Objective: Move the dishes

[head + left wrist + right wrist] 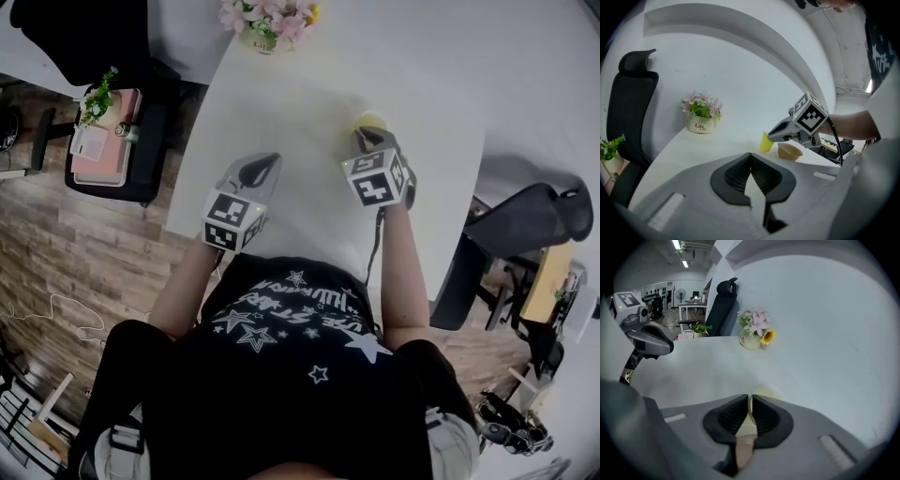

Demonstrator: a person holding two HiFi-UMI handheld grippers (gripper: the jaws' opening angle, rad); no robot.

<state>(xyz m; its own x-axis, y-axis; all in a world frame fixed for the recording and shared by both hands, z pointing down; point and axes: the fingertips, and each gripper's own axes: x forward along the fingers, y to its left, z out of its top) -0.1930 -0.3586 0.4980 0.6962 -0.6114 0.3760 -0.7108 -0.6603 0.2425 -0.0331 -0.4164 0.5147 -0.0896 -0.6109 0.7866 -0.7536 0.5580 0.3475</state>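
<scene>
The right hand-held gripper (750,398), jaws narrow, pinches the rim of the yellow cup (765,142); the left hand-held gripper (750,155) is closed and empty.

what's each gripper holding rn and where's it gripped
The right gripper pinches the yellow cup by its rim; the left gripper is shut on nothing.

text: "Life" – printed twice, large above small | on: white flower pot (700,125) on the counter (689,150) | shirt (309,375) – lettering among stars, not legible
</scene>
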